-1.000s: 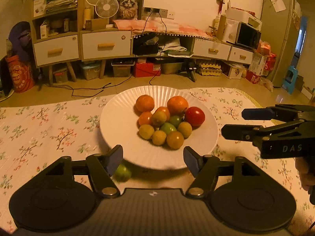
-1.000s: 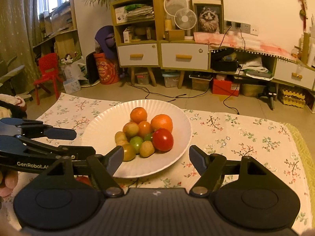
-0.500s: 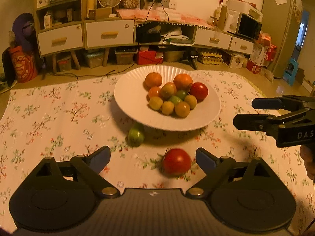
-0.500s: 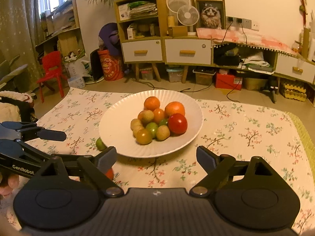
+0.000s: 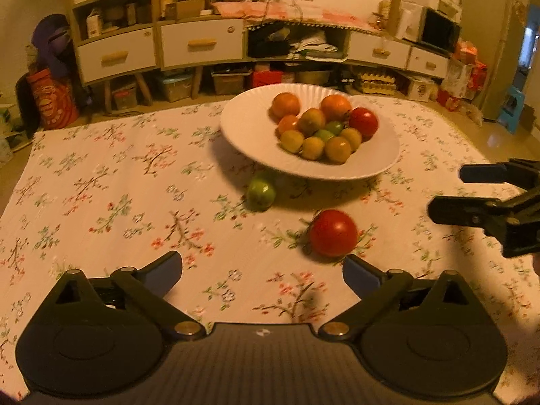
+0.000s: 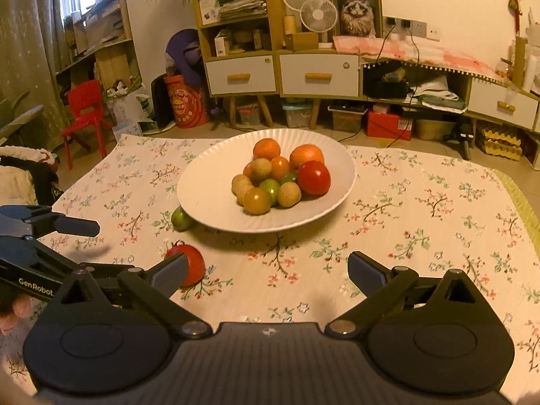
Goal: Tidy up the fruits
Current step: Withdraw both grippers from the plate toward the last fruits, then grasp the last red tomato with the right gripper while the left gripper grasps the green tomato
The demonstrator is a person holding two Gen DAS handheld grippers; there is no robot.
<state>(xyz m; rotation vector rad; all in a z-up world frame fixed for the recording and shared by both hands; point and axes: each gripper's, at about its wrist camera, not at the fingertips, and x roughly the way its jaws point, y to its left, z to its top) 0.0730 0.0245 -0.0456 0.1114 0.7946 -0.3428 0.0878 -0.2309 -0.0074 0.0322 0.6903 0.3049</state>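
A round red tomato (image 5: 333, 233) is seen on the flowered bench (image 5: 101, 185), near a white plate (image 5: 249, 128) of fruit. A green fruit (image 5: 261, 194) is partly hidden under the plate's rim. The tomato lies just ahead of the left gripper (image 5: 262, 271), whose fingers are spread wide and empty. The right gripper (image 6: 267, 270) is spread and empty too

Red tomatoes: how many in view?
2. One red tomato sits on the right of the pile in the white plate; the other lies on the tablecloth before it. More may be buried.
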